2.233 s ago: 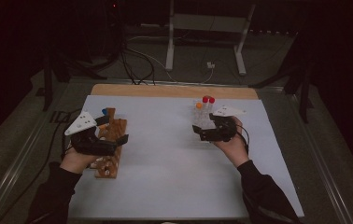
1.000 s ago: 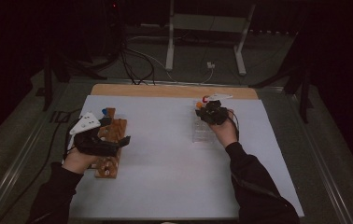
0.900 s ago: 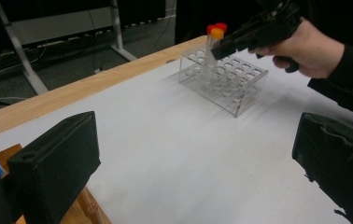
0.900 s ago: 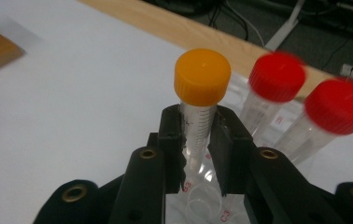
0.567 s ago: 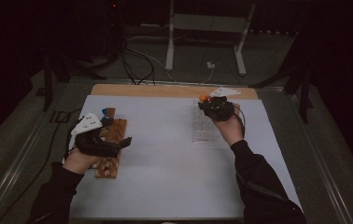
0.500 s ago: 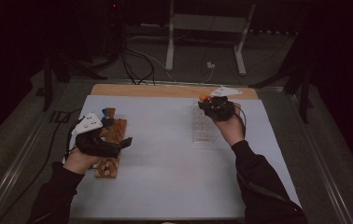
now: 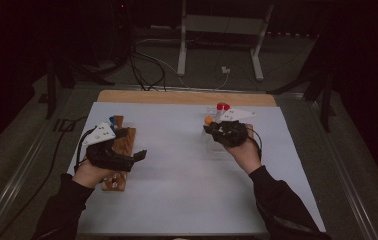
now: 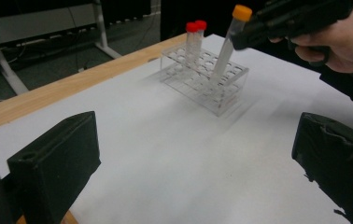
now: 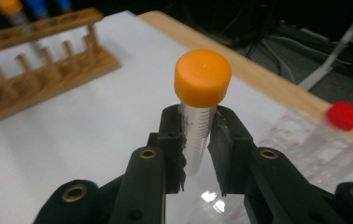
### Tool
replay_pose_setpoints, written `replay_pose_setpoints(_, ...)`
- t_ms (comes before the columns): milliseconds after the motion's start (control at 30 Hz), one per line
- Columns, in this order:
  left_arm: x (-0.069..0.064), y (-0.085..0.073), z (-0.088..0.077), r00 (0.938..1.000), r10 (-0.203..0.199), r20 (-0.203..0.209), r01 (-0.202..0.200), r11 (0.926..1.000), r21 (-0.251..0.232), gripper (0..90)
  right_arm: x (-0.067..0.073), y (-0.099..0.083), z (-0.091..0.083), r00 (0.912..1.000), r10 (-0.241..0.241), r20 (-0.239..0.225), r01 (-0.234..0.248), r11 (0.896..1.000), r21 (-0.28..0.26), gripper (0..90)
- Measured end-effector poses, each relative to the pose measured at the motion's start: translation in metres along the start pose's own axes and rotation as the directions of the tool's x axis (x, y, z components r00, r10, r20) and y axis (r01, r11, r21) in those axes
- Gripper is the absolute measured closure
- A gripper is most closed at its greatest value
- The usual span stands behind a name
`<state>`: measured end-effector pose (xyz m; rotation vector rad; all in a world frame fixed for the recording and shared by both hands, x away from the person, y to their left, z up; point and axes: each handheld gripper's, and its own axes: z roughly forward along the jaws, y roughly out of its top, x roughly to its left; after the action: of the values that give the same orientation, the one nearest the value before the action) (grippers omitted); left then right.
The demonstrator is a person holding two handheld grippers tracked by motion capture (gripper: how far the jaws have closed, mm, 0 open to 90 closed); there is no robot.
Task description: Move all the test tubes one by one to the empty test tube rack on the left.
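A: High view first: your right hand-held gripper (image 7: 216, 128) is clenched on the orange-capped tube (image 7: 208, 120), just under its cap. Where is the tube's foot?

B: From the left gripper view, the orange-capped tube leans with its lower end down among the holes of the clear rack (image 8: 206, 80), so I judge it partly in or partly out, not seated upright. Your left hand-held gripper (image 8: 202, 154) is released, jaws wide apart with nothing but bare worktop (image 8: 174, 154) between them.

A: So what is done, and what is left?

B: Two red-capped tubes (image 8: 194, 37) stand upright in the clear rack at its far end; those look settled. The orange-capped one is the piece in hand. On your left, the wooden rack (image 9: 44, 70) holds more: in the right gripper view you can count one orange cap and two blue caps at its far end, blurred. Those three seem untouched, so most of the work between racks remains.
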<state>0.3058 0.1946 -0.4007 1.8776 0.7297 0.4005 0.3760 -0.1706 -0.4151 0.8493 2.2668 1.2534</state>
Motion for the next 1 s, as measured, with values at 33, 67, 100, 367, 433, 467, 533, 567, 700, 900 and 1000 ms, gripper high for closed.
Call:
replay_pose_setpoints(33,-0.001,0.0,0.002,1.0,-0.001,0.005,0.001,1.0,0.005,1.7,0.004,-0.002,0.0,0.9999,-0.004,-0.013,0.004,1.0,0.004,75.1)
replay_pose_setpoints(67,-0.002,0.0,0.003,1.0,0.002,0.008,-0.002,1.0,0.009,1.7,0.008,-0.005,0.001,0.9997,-0.011,-0.023,0.012,1.0,0.008,75.0)
replay_pose_setpoints(100,-0.004,0.0,0.005,0.9999,0.008,0.008,-0.008,0.9999,0.009,1.7,0.011,-0.007,0.001,0.9994,-0.011,-0.032,0.012,1.0,0.011,75.0)
replay_pose_setpoints(367,-0.018,0.002,0.017,0.9975,0.03,0.063,-0.031,0.9993,0.021,1.8,0.039,-0.015,0.002,0.9931,-0.049,-0.107,0.051,0.998,0.022,75.1)
replay_pose_setpoints(433,-0.021,0.002,0.02,0.9966,0.027,0.078,-0.029,0.9994,0.02,1.8,0.046,-0.016,0.001,0.9905,-0.052,-0.128,0.055,0.998,0.021,75.1)
replay_pose_setpoints(467,-0.023,0.002,0.021,0.9962,0.025,0.083,-0.027,0.9994,0.021,1.8,0.049,-0.016,0.001,0.9894,-0.056,-0.134,0.06,0.998,0.022,75.0)
replay_pose_setpoints(533,-0.027,0.002,0.025,0.9949,0.027,0.097,-0.03,0.9993,0.024,1.9,0.056,-0.018,0.001,0.9858,-0.069,-0.153,0.073,0.997,0.021,75.1)
replay_pose_setpoints(567,-0.029,0.002,0.027,0.9946,0.029,0.099,-0.032,0.9991,0.027,1.9,0.06,-0.019,0.001,0.9844,-0.075,-0.159,0.079,0.997,0.022,75.0)
replay_pose_setpoints(700,-0.039,0.003,0.034,0.9913,0.043,0.124,-0.048,0.9983,0.034,2.2,0.071,-0.022,0.003,0.9772,-0.081,-0.196,0.089,0.996,0.031,75.1)
replay_pose_setpoints(900,-0.05,0.004,0.041,0.9889,0.05,0.14,-0.053,0.9984,0.021,4.3,0.083,-0.023,0.004,0.9682,-0.099,-0.23,0.109,0.993,0.032,75.0)
replay_pose_setpoints(1000,-0.053,0.004,0.043,0.988,0.045,0.147,-0.048,0.9988,0.012,7.8,0.087,-0.024,0.005,0.9649,-0.105,-0.24,0.117,0.993,0.034,75.0)
